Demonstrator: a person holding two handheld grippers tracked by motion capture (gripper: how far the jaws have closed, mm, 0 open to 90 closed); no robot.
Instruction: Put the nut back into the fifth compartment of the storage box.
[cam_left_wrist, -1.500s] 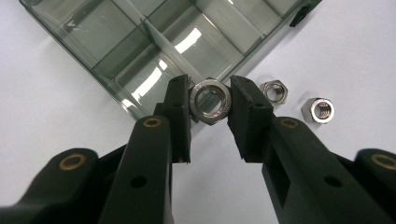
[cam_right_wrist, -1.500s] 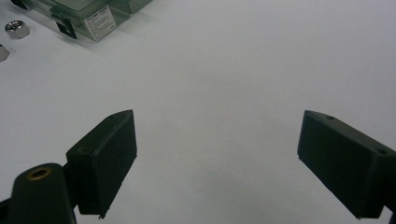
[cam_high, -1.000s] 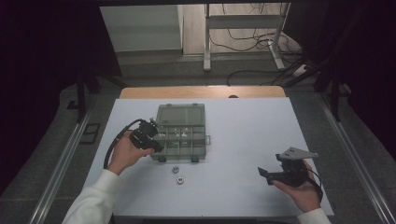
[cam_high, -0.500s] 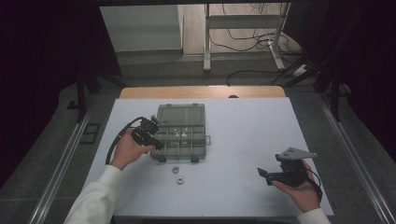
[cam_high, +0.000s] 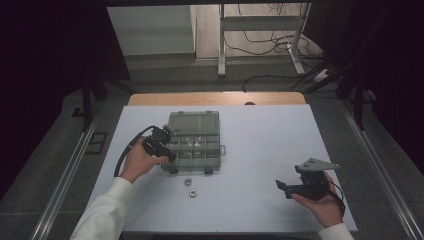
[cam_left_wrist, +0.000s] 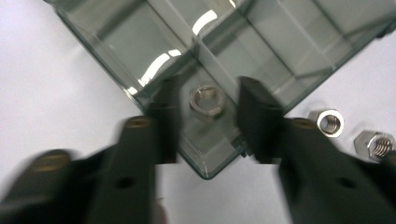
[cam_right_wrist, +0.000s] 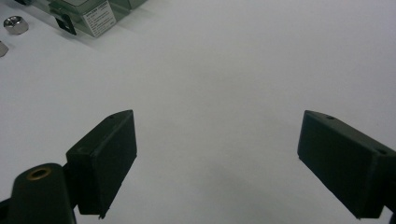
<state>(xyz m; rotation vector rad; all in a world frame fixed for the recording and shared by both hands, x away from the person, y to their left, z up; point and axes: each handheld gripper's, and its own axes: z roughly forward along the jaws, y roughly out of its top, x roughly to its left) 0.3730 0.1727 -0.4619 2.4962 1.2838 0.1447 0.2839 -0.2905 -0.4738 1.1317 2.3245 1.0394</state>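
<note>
Left tongs (cam_left_wrist: 205, 100) over the near-left corner of the clear compartment box (cam_high: 195, 137); jaws have just been opening and now stand apart, gripping nothing. One hex nut (cam_left_wrist: 206, 100) lies between them, inside the box's corner compartment, touching neither pad. Two more loose nuts (cam_high: 190, 186) rest on the white tabletop (cam_high: 260, 150), just near of the box's front edge. Right tongs (cam_high: 284, 187) are held low over the near-right tabletop, well apart from box and nuts, jaws wide open and empty.
</note>
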